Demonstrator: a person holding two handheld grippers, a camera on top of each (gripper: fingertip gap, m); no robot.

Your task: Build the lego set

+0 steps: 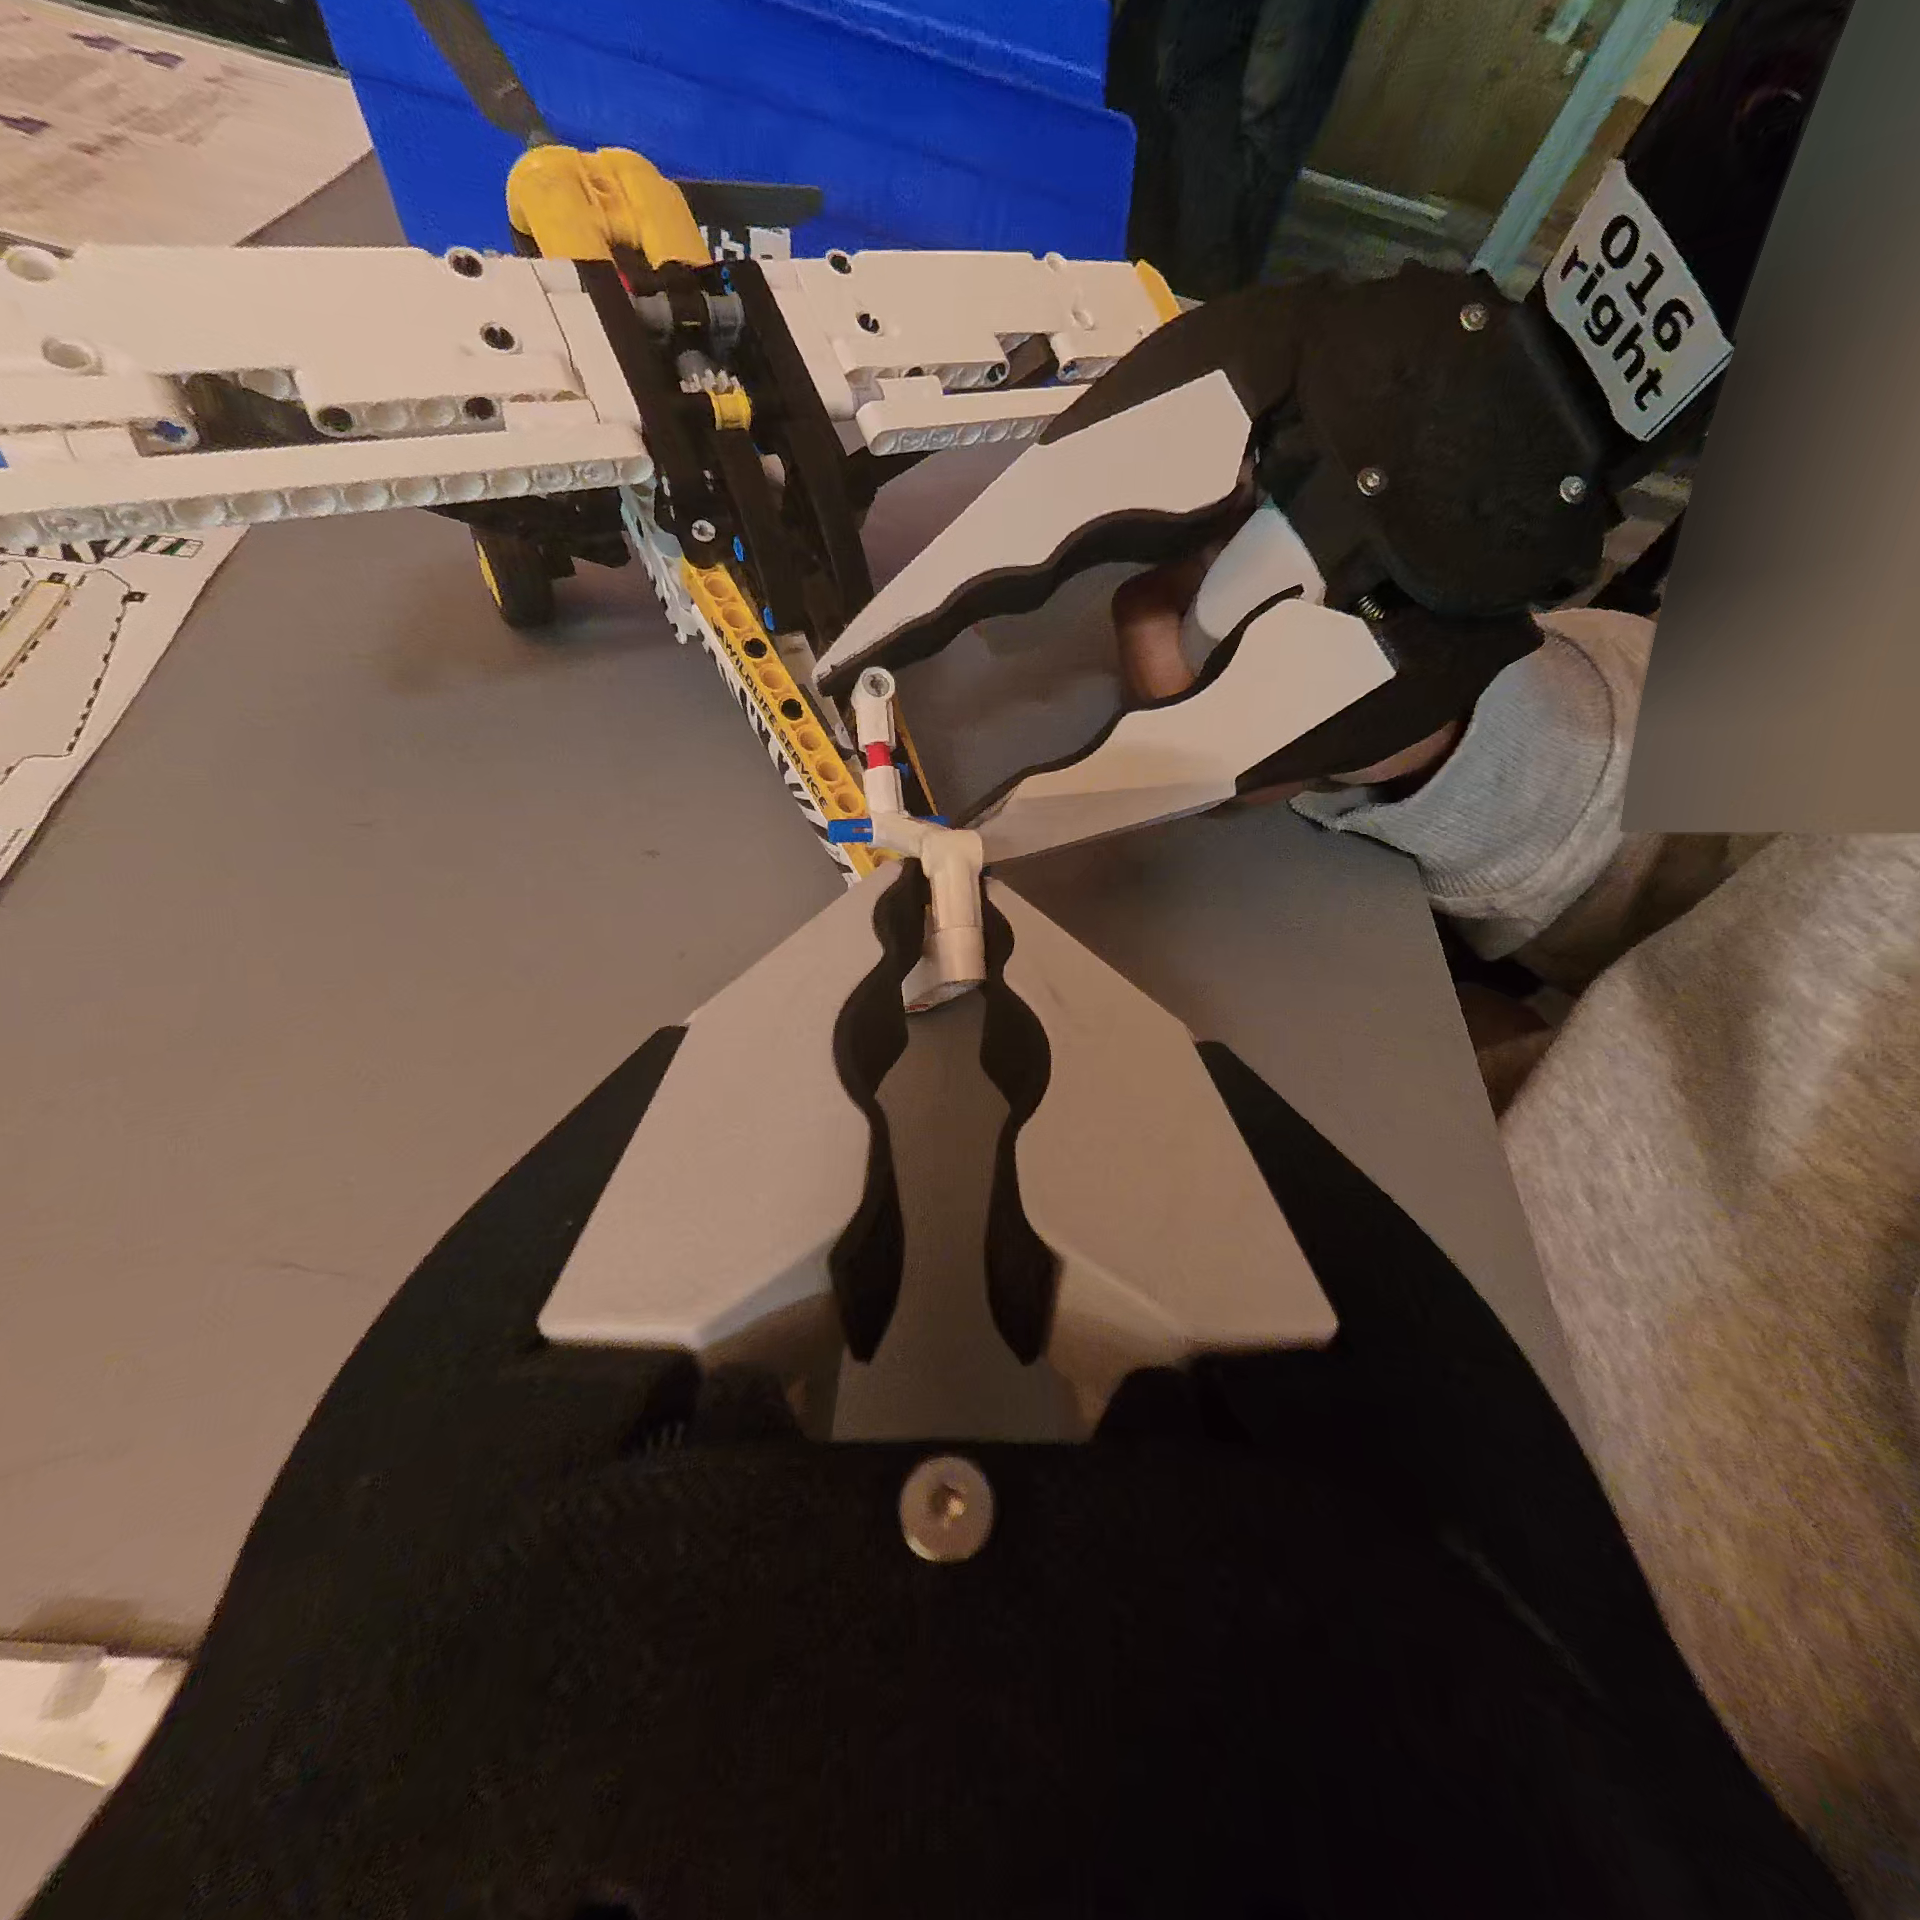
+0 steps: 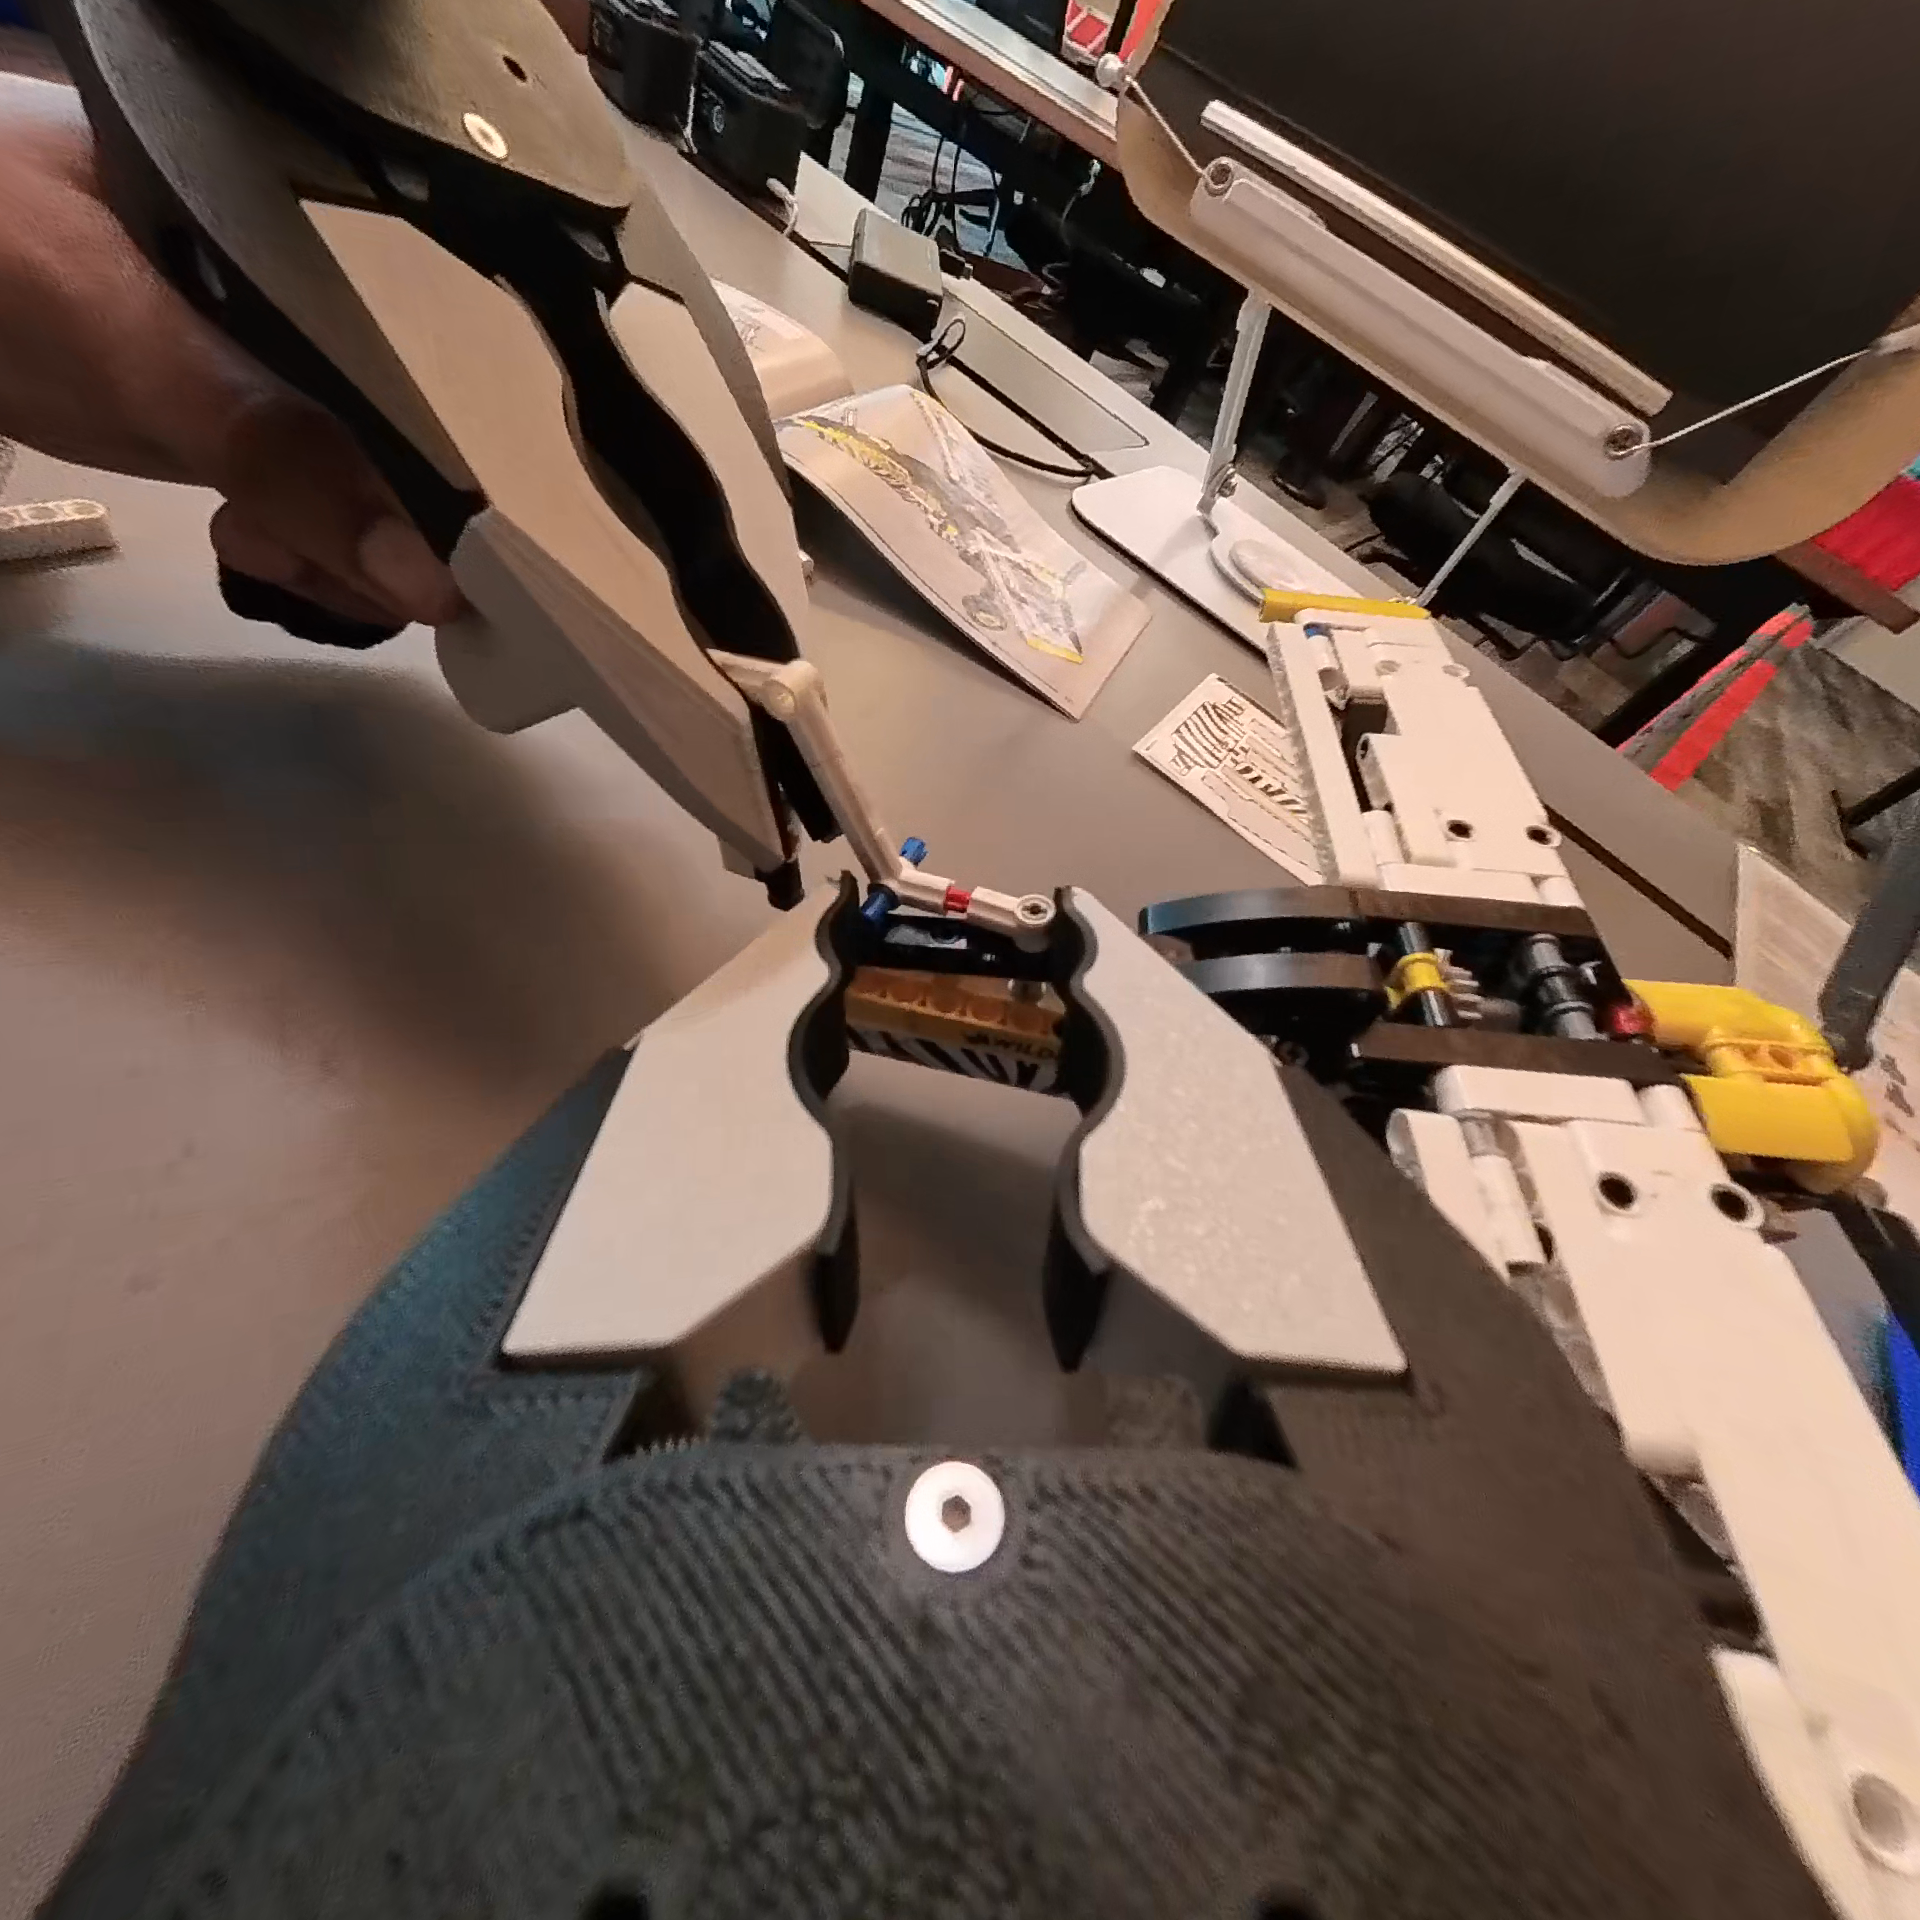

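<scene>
The lego plane (image 1: 582, 395) stands largely built on the table (image 1: 312, 935), wings and yellow nose fitted. The left gripper (image 1: 940, 914) clenches a white connector piece (image 1: 951, 904) at the tail boom; the right gripper (image 2: 951, 935) straddles the boom, apparently unclenched. Tail work likely remains.

The lego model (image 1: 665, 436) stands on the worktop (image 1: 364, 935) at twelve o'clock; the bin (image 1: 831, 114) is behind it, the sticker sheet (image 1: 62, 665) at nine.
</scene>
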